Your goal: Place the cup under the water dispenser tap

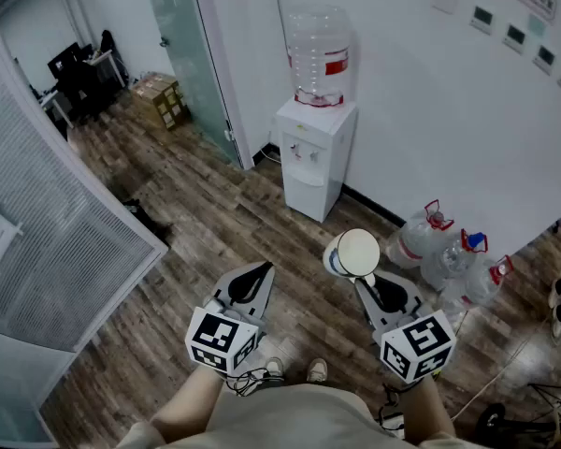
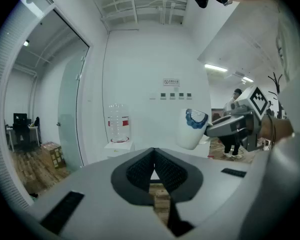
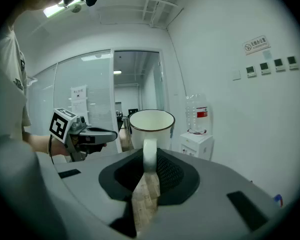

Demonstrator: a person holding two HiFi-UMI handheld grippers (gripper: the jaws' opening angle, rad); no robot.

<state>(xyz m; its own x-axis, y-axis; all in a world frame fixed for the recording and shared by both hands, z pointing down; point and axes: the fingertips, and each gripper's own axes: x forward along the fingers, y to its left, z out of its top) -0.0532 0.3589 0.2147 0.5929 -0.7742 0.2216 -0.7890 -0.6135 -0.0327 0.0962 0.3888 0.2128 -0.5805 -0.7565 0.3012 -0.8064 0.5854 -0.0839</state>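
My right gripper (image 1: 372,282) (image 3: 149,163) is shut on the handle of a white cup (image 1: 353,253) (image 3: 151,129) with a dark rim and a blue pattern on its side. The cup (image 2: 192,128) is held upright in the air, well short of the white water dispenser (image 1: 312,155) (image 3: 196,144) (image 2: 118,145) that stands against the wall ahead with a clear bottle (image 1: 320,56) on top. My left gripper (image 1: 252,279) (image 2: 154,172) hovers to the left of the cup, its jaws shut with nothing between them.
Wooden floor (image 1: 215,241) stretches between me and the dispenser. Several spare water bottles (image 1: 444,251) lie on the floor at the right by the wall. A glass door (image 1: 189,54) is left of the dispenser and a glass partition (image 1: 37,204) at the left.
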